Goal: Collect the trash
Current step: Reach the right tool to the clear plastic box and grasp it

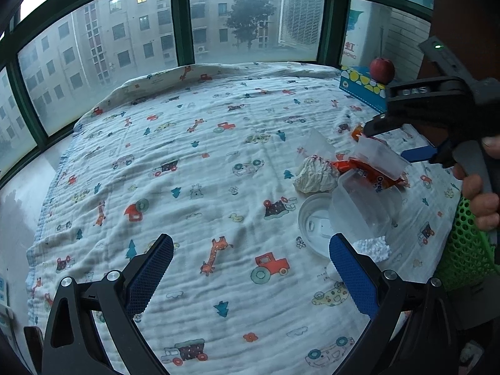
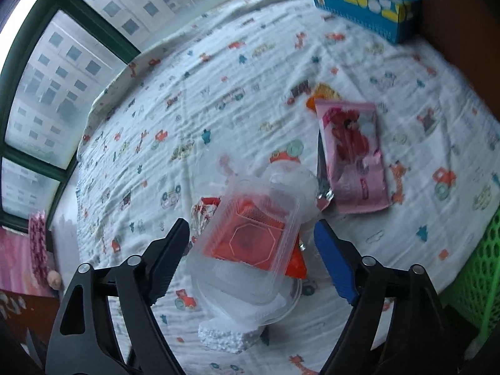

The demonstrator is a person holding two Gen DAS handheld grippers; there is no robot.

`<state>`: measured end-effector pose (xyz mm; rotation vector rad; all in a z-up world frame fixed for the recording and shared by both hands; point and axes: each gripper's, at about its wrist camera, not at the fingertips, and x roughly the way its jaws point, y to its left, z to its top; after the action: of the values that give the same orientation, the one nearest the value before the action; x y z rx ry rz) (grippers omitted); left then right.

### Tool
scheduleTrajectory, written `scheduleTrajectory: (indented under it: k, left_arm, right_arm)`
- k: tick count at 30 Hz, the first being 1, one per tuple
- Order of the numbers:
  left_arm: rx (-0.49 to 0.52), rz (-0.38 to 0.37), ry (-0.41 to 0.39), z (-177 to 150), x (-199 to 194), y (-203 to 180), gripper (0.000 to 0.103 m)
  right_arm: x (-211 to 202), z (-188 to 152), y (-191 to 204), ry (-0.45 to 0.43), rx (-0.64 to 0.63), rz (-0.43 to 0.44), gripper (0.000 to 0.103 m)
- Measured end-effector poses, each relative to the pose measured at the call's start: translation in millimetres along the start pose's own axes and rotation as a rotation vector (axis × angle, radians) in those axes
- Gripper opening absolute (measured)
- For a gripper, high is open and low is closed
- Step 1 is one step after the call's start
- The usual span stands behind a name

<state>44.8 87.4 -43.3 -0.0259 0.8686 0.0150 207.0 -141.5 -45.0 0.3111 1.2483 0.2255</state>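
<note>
Left tool spread, empty, hovering over bare bedspread; trash pile lies to its right. Right tool nearer: spread, clear tray between its fingers, no pad contact visible. Tray's long axis runs away from the tool, tilted right. Right tool pitched steeply down. Green basket far right.

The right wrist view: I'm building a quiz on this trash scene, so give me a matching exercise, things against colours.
Things:
1. wrapper
2. basket
3. tissue box
4. foam chunk

Colours:
A. white
B. blue with yellow dots
C. pink
D. green

Pairs: 1-C, 2-D, 3-B, 4-A
</note>
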Motion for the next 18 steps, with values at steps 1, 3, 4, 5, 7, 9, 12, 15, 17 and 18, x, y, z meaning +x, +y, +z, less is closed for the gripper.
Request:
scheduleTrajectory:
  k: [1,3,4,5,7,9,12,15,17,18]
  left_arm:
    - [0.007,-0.005,-0.001,-0.7,0.0,-1.7,0.097]
    - [0.020,-0.014,0.001,-2.5,0.2,-5.0,0.097]
    - [0.025,-0.020,0.003,-3.4,0.4,-6.5,0.097]
    - [0.035,-0.030,0.008,-5.0,1.3,-9.4,0.097]
    - [0.051,-0.041,0.014,-7.6,2.6,-14.4,0.097]
    - [0.074,-0.067,0.017,-11.2,3.2,-22.0,0.097]
    - [0.102,-0.095,0.025,-15.8,5.3,-32.5,0.097]
    - [0.129,-0.126,0.034,-20.2,8.2,-44.2,0.097]
    - [0.138,-0.134,0.040,-22.5,10.9,-52.7,0.096]
    - [0.136,-0.139,0.043,-23.2,12.0,-55.9,0.096]
  right_arm:
    - [3.0,-0.4,-3.0,0.017,0.015,0.011,0.078]
    - [6.1,-1.4,-5.7,0.035,0.029,0.032,0.072]
    - [7.2,-2.3,-7.2,0.044,0.032,0.041,0.066]
    - [7.3,-2.6,-7.4,0.049,0.033,0.046,0.065]
    - [5.7,-5.1,-10.0,0.045,0.032,0.050,0.060]
    - [3.1,-6.8,-8.7,0.033,0.025,0.051,0.060]
    - [-7.3,-11.9,-9.9,0.004,0.007,0.066,0.059]
    - [-24.8,-17.5,-12.4,-0.044,-0.013,0.064,0.059]
    - [-36.0,-21.0,-14.7,-0.076,-0.025,0.058,0.058]
    - [-42.5,-23.3,-17.1,-0.092,-0.029,0.056,0.058]
